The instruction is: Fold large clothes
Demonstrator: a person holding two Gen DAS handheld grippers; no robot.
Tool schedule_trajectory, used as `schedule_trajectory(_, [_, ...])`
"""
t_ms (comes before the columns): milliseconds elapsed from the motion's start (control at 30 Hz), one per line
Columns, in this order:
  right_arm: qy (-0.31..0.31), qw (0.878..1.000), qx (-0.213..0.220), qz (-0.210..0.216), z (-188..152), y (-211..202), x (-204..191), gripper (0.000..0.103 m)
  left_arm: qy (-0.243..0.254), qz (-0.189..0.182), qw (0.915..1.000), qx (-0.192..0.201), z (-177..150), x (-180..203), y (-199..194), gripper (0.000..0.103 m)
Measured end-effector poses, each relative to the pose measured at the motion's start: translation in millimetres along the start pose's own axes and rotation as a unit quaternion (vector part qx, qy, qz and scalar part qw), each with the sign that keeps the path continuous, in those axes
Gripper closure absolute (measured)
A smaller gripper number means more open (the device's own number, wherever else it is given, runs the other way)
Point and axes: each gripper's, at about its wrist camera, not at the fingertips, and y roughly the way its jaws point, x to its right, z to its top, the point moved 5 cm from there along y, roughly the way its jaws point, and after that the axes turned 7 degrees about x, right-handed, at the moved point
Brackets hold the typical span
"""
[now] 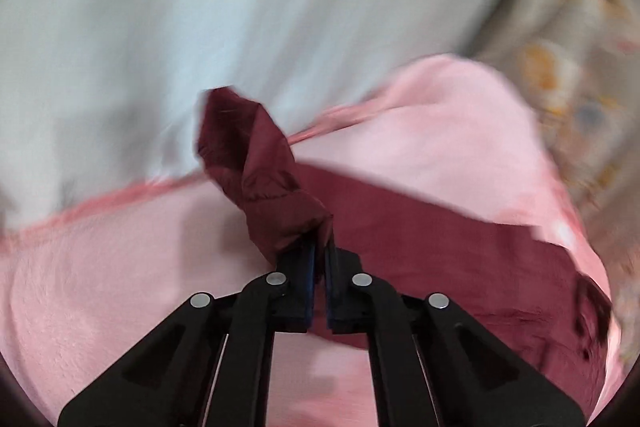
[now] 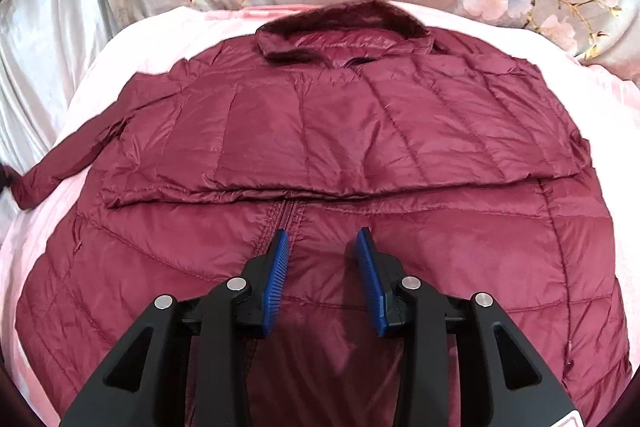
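Gripping the sleeve cuff off to the left, the left tongs are closed on it, lifted over the pink blanket; the maroon puffer jacket lies flat there, and the right tongs hover agape, empty, above its zipper. The sleeve fold seems underway; next, carry the cuff rightward across the body.

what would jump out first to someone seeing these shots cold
A maroon quilted puffer jacket fills the right wrist view, spread on a pink blanket, its top part folded down over the zipper. The open right gripper hovers over it. The left gripper is shut on the jacket's sleeve.
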Motion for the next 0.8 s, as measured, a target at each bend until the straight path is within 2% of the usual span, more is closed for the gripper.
schedule_trajectory(67, [0.008,1.0,0.014,0.001,3.9,-8.1,4.4,0.067,0.043,-0.045,0.9978,0.021,6.8,55.5,-26.4,0.101])
schedule_trajectory(167, [0.017,1.0,0.025,-0.004,8.0,-19.8,14.0,0.067,0.111,-0.13,0.9844,0.039,0.5,152.3,-72.8,0.101])
schedule_trajectory(233, [0.025,0.999,0.026,-0.01,9.2,-27.2,25.6,0.067,0.163,-0.198,0.9658,0.04,-22.7,224.9,-110.6,0.101])
schedule_trajectory(267, [0.028,0.999,0.026,-0.012,8.6,-30.3,31.7,0.067,0.179,-0.22,0.9583,0.036,-36.2,247.1,-123.6,0.101])
schedule_trajectory(400, [0.044,0.998,0.031,-0.03,5.2,-44.9,62.4,0.065,0.249,-0.323,0.9132,-0.015,-119.5,351.1,-176.3,0.1])
schedule_trajectory(467, [0.052,0.997,0.032,-0.041,1.3,-50.4,77.5,0.06,0.273,-0.349,0.895,-0.052,-163.3,384.4,-184.0,0.098])
schedule_trajectory(533, [0.06,0.996,0.031,-0.052,-3.6,-55.7,94.0,0.058,0.282,-0.364,0.8832,-0.089,-200.9,405.3,-182.9,0.093])
schedule_trajectory(567, [0.065,0.996,0.029,-0.056,-6.0,-57.4,101.6,0.057,0.283,-0.367,0.88,-0.105,-214.2,409.4,-182.0,0.088])
schedule_trajectory(600, [0.069,0.995,0.029,-0.058,-8.2,-60.1,107.3,0.057,0.281,-0.372,0.8747,-0.133,-233.1,415.1,-176.9,0.07])
schedule_trajectory(633, [0.073,0.995,0.029,-0.061,-10.1,-62.2,112.3,0.057,0.276,-0.376,0.8715,-0.151,-242.6,417.5,-171.2,0.048])
schedule_trajectory(667, [0.08,0.994,0.028,-0.062,-11.6,-64.5,118.9,0.056,0.269,-0.378,0.8706,-0.164,-249.6,415.7,-166.9,0.041])
schedule_trajectory(767, [0.099,0.993,0.032,-0.05,-8.0,-69.5,129.8,0.051,0.253,-0.373,0.8772,-0.165,-243.8,396.8,-165.1,0.037])
schedule_trajectory(800, [0.103,0.993,0.035,-0.043,-3.8,-70.3,131.3,0.05,0.248,-0.37,0.881,-0.16,-231.3,386.3,-160.2,0.033])
